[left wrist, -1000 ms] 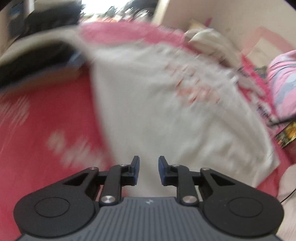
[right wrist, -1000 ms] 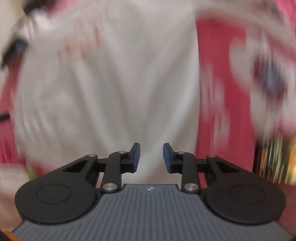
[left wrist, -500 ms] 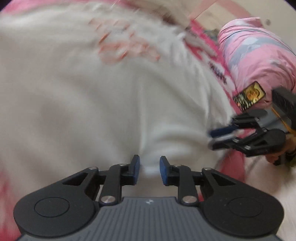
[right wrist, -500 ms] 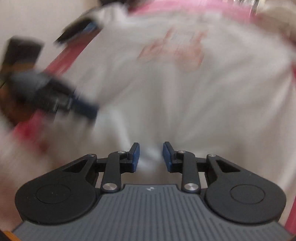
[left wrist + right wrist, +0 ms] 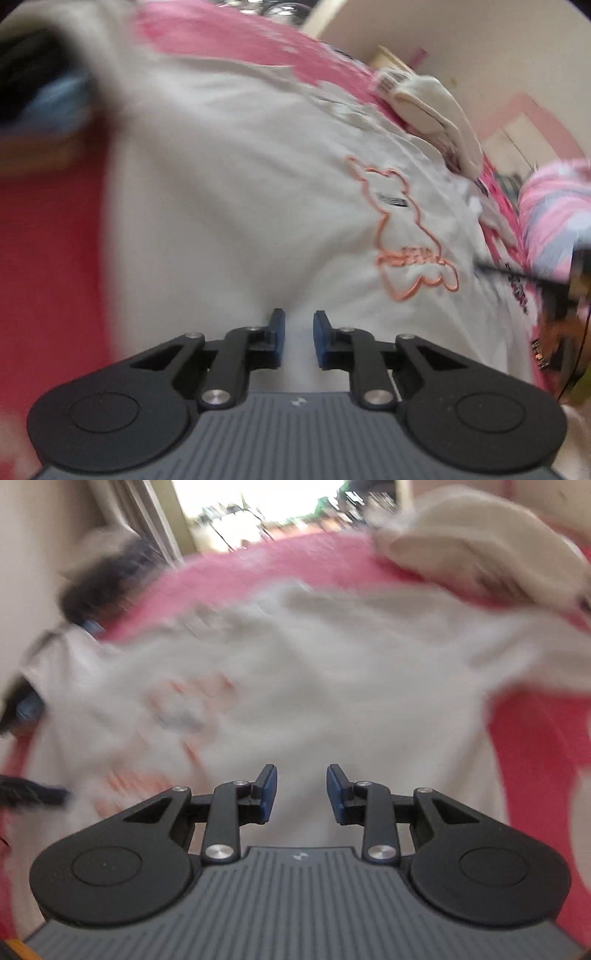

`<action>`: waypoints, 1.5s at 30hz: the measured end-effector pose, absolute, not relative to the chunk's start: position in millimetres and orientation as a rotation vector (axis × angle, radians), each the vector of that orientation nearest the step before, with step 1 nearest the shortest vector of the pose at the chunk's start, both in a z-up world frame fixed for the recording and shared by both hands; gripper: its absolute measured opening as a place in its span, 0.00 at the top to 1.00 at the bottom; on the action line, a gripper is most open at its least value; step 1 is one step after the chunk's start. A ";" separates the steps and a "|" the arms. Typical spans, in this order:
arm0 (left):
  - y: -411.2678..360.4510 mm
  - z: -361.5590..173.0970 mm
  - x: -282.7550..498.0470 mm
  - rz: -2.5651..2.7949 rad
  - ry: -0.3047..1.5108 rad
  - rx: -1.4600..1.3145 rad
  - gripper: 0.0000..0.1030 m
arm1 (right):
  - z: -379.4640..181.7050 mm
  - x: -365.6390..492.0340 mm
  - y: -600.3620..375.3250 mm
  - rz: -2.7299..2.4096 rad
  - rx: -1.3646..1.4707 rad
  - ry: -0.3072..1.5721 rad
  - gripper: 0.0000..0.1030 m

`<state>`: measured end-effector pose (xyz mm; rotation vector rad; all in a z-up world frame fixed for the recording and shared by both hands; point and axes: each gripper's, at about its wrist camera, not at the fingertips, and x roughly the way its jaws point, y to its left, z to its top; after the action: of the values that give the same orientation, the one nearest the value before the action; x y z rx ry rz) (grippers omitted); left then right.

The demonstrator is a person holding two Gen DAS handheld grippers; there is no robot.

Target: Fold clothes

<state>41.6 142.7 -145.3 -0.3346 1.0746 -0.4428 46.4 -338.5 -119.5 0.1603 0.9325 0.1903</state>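
white shirt (image 5: 240, 192) with orange outline print lies on pink bedding (image 5: 48, 258); left jaws closing, right jaws spread, nothing gripped.

The right gripper (image 5: 301, 790), jaws apart, hovers over a blurred white cotton shirt (image 5: 314, 686) spread across a pink bedspread (image 5: 280, 559); a cream garment (image 5: 476, 542) lies far right.

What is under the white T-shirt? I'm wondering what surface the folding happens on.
The white T-shirt lies spread on a pink-red bedspread, which shows on both sides and beyond it. What lies directly beneath the shirt's middle is covered.
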 end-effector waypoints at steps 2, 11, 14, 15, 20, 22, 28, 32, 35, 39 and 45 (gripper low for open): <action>164.8 -135.7 23.2 -0.383 1.093 -0.352 0.74 | -121.9 5.4 -351.8 0.152 0.205 0.975 0.73; 104.5 -92.3 77.0 -0.502 0.950 -0.287 0.52 | -79.5 17.0 -372.2 0.103 0.333 0.812 0.72; 72.5 -105.7 97.7 -0.466 0.943 -0.231 0.52 | -84.1 75.2 -362.5 0.160 0.415 0.731 0.72; 70.9 -111.8 100.0 -0.433 0.947 -0.211 0.52 | -91.4 94.4 -359.9 0.176 0.443 0.723 0.72; 118.5 -111.7 86.7 -0.270 0.941 -0.234 0.52 | -143.5 168.6 -359.2 0.109 0.397 0.789 0.72; 147.2 -99.8 72.1 -0.217 0.916 -0.254 0.51 | -154.5 179.7 -371.4 0.023 0.413 0.777 0.75; 211.0 -65.7 50.8 -0.094 0.847 -0.345 0.47 | -139.9 157.9 -404.7 -0.133 0.567 0.639 0.71; 214.8 -68.3 60.7 -0.103 0.835 -0.426 0.47 | -142.3 162.0 -370.8 0.066 0.562 0.678 0.71; 181.7 -80.2 75.4 -0.198 0.828 -0.419 0.47 | -154.4 184.3 -340.3 0.134 0.505 0.733 0.71; 110.1 -99.7 101.8 -0.337 0.822 -0.314 0.47 | -165.0 227.7 -347.6 0.085 0.551 0.693 0.71; 30.1 -137.8 146.1 -0.398 0.828 -0.217 0.47 | -153.9 272.4 -419.8 -0.194 0.651 0.636 0.71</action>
<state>146.1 30.1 -137.8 -0.2173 0.8276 -0.3978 272.4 -419.8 -153.9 0.6507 0.6362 -0.1941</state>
